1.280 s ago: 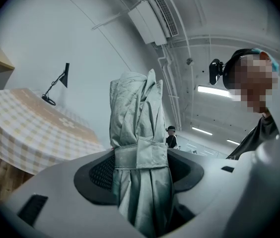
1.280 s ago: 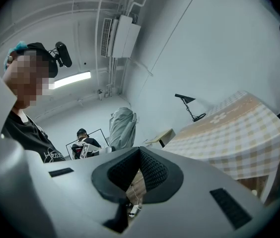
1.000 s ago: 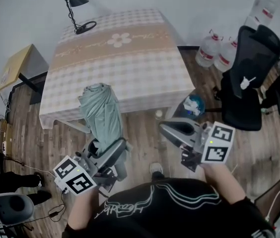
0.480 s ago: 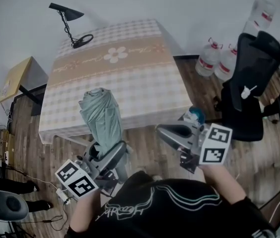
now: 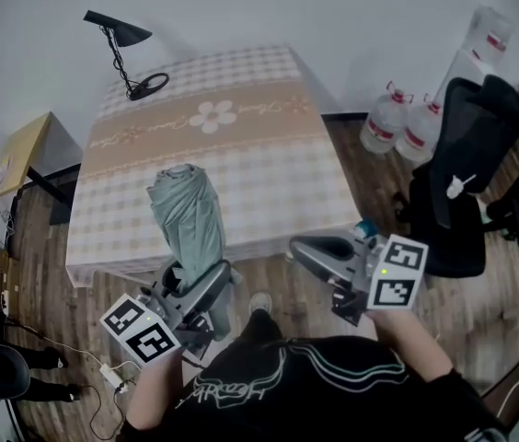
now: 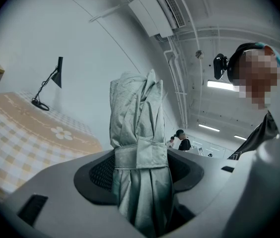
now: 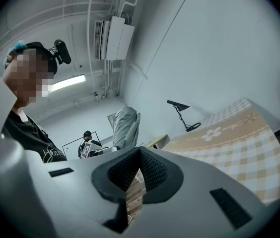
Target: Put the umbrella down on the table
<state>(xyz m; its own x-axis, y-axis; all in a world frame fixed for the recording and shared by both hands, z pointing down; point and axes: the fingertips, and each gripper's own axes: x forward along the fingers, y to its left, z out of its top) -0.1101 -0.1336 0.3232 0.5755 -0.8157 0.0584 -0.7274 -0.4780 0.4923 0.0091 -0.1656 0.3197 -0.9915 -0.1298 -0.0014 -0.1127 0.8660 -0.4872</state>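
While the left tool (image 5: 195, 282) is clamped round the strapped lower part of the folded umbrella (image 5: 186, 215), the umbrella's long axis stands upright, at the near edge of the worktop (image 5: 269, 155), which lies ahead. Right tool (image 5: 307, 247): jaws together, empty, farther off, well apart from the umbrella.

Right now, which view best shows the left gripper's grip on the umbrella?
The left gripper view: the umbrella sits clamped at its strap between the left gripper's pads. The head view shows it upright near the table, the grip half hidden. The right gripper view shows only its top.
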